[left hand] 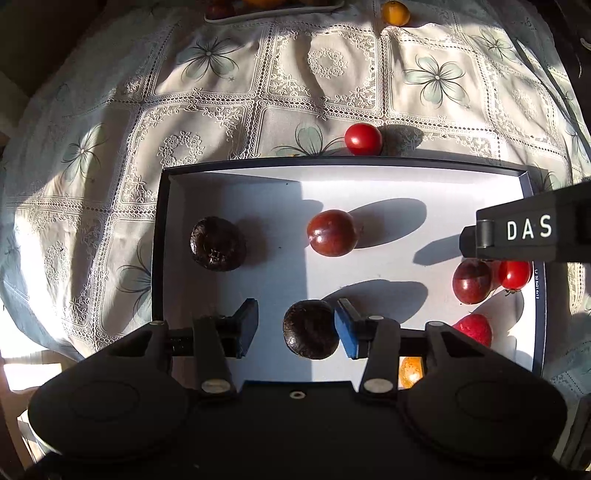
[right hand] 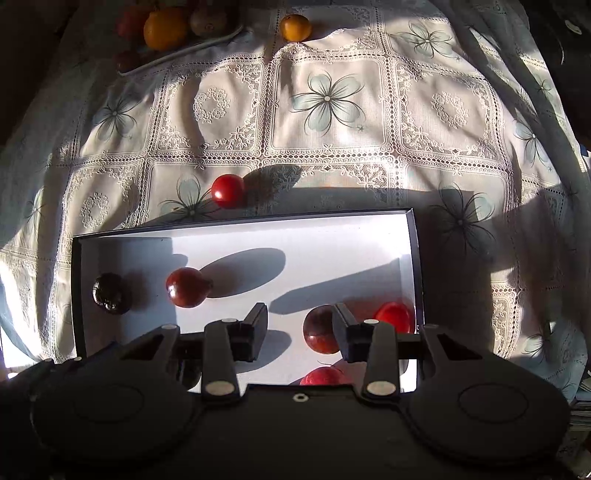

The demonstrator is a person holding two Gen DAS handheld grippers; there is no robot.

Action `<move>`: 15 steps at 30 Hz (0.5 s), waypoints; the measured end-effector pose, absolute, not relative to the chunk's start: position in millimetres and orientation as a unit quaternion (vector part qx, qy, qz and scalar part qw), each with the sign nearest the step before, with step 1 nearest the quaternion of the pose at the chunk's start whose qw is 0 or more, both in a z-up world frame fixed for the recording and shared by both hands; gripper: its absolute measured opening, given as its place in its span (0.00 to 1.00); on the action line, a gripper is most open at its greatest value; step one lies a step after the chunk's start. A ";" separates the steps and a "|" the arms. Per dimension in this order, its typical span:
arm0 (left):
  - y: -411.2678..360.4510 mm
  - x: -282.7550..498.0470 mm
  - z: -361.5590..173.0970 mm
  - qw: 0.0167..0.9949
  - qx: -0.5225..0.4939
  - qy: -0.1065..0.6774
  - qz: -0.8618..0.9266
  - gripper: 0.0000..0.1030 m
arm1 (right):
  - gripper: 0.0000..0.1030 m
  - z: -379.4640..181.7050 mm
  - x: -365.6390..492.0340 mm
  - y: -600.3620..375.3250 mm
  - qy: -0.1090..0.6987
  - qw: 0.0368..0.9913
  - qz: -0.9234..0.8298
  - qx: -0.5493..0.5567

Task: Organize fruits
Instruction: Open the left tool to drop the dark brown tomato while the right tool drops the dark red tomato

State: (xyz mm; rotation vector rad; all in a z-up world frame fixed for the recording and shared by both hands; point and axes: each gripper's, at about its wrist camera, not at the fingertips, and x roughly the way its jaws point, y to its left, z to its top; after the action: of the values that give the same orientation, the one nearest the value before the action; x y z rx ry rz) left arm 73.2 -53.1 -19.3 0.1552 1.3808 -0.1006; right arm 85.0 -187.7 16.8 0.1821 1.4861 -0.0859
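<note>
Dark wrinkled round fruit point(left hand: 311, 329) sits loose between the left hand-held gripper's point(left hand: 295, 325) parted fingers; an off-centre squeeze could roll it away.

My left gripper point(left hand: 295, 326) is black plastic with blue pads and silver screws; my right gripper point(right hand: 299, 328) matches, pads black, marked "DAS".

In the left wrist view, a yellow-orange fruit point(left hand: 410, 371) sits mostly hidden behind the left claw point(left hand: 295, 326). The plate point(left hand: 258, 16) is cut off by the top edge. In the right wrist view, a red fruit point(right hand: 323, 376) is half covered by the right claw point(right hand: 300, 330).
</note>
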 end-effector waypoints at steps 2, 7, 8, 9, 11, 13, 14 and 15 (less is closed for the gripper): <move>-53.3 73.2 -19.7 0.766 0.072 0.637 -0.046 0.51 | 0.39 17.2 85.0 -188.0 0.675 0.732 -0.039 0.083; -54.0 72.3 -21.6 0.764 0.073 0.639 -0.047 0.51 | 0.39 17.7 85.2 -187.9 0.675 0.732 -0.039 0.084; -54.1 72.1 -21.9 0.763 0.074 0.640 -0.047 0.51 | 0.39 17.8 85.2 -188.0 0.675 0.732 -0.039 0.084; -54.1 71.9 -22.1 0.763 0.074 0.641 -0.048 0.51 | 0.39 17.9 85.0 -187.6 0.674 0.733 -0.039 0.084; -54.0 71.7 -22.5 0.762 0.074 0.641 -0.048 0.51 | 0.39 17.9 84.9 -187.8 0.674 0.733 -0.039 0.084; -54.0 71.6 -22.6 0.762 0.073 0.641 -0.049 0.51 | 0.39 17.7 85.0 -187.7 0.675 0.732 -0.039 0.084; -54.0 71.7 -22.5 0.762 0.073 0.642 -0.049 0.51 | 0.39 17.7 85.0 -187.8 0.675 0.732 -0.039 0.084; -54.0 71.8 -22.5 0.761 0.072 0.643 -0.049 0.51 | 0.39 17.6 84.5 -187.0 0.675 0.732 -0.040 0.084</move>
State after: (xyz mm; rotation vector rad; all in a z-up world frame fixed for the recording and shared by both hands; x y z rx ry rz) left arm 71.8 -54.0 -22.5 0.1570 1.3983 -0.1069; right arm 84.5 -187.0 17.6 0.1840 1.4855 -0.0870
